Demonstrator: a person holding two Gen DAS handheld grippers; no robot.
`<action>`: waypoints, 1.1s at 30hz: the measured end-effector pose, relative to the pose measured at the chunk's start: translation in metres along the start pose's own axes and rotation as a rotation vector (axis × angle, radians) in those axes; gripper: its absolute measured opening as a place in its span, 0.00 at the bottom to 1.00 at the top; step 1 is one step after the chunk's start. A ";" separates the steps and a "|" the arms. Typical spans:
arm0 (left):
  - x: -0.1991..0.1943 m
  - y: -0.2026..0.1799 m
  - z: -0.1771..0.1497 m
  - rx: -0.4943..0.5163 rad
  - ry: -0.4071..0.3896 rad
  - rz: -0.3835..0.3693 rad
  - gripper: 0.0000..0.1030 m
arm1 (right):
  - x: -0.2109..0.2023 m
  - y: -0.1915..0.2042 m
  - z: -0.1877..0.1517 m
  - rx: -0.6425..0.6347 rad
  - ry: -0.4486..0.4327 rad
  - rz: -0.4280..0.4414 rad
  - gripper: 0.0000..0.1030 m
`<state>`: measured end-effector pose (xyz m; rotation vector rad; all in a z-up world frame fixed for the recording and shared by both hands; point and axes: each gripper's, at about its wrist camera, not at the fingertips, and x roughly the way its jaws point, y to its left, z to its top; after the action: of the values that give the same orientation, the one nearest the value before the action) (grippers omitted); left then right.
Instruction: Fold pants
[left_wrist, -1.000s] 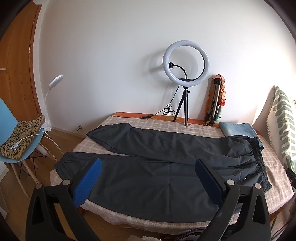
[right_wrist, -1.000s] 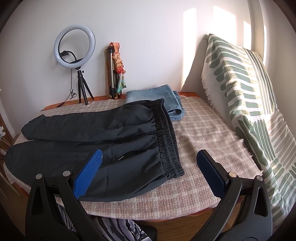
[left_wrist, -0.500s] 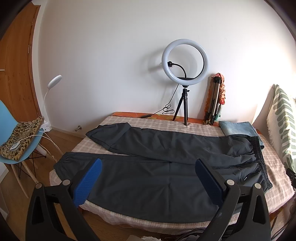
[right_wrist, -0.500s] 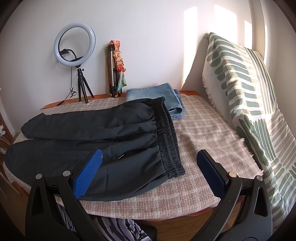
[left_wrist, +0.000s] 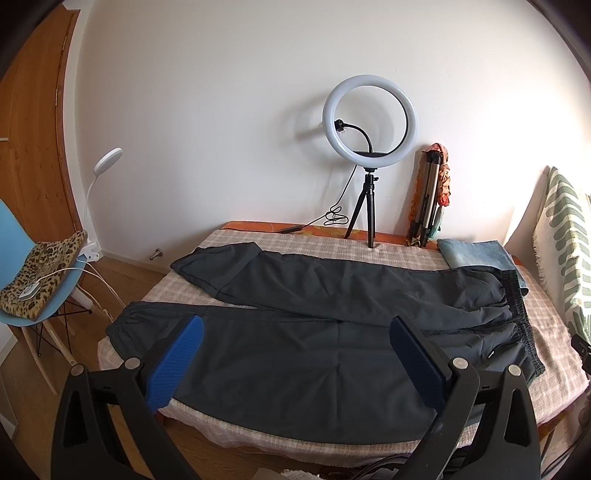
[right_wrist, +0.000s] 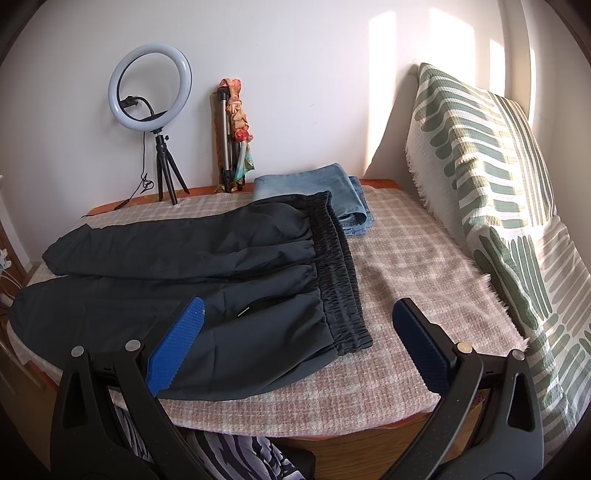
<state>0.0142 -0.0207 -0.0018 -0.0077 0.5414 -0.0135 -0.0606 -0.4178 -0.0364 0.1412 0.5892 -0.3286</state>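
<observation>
Left wrist view, read from left to right: a blue chair (left_wrist: 22, 291) is standing at 9 o'clock with a leopard-print cushion (left_wrist: 42, 269) lying on its seat, and a white lamp (left_wrist: 107, 158) is rising just beside it. My left gripper (left_wrist: 295, 354) is hovering with its blue pads (left_wrist: 173, 363) spread wide apart and holding nothing. Beyond it, the dark pants (left_wrist: 332, 332) are lying flat across the checked cover of the bed (left_wrist: 554, 369), cuffs pointing toward 9 o'clock and elastic waistband toward 3 o'clock; the farther leg is angling away from the nearer one, so the two are forming a narrow V. At 12 o'clock a ring light (left_wrist: 370, 117) is standing on a small tripod, with a folded tripod (left_wrist: 428, 199) leaning against the wall just to its right. Folded jeans (left_wrist: 476, 253) are resting near 2 o'clock, touching the waistband.

Right wrist view, left to right: the ring light (right_wrist: 150, 98) is showing at 10 o'clock and the folded tripod (right_wrist: 227, 140) near 11. The pants (right_wrist: 177, 269) are filling the left half, their waistband running toward 6 o'clock. My right gripper (right_wrist: 298, 349) is also hanging spread and empty, just above the waistband's near corner. The folded jeans (right_wrist: 317, 188) are lying at 12 o'clock, and a green-patterned cushion (right_wrist: 491, 184) is leaning at 3 o'clock.
</observation>
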 end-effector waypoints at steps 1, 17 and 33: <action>0.000 0.000 0.000 0.000 0.001 0.000 0.99 | 0.000 0.000 0.000 -0.001 0.000 0.000 1.00; 0.015 0.001 -0.003 0.000 0.023 -0.003 0.99 | 0.015 0.011 -0.004 -0.025 0.005 0.014 1.00; 0.079 0.055 0.007 -0.015 0.081 -0.029 0.99 | 0.093 0.062 0.058 -0.248 0.019 0.172 1.00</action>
<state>0.0859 0.0328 -0.0371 -0.0297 0.6220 -0.0378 0.0633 -0.3965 -0.0387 -0.0435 0.6271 -0.0859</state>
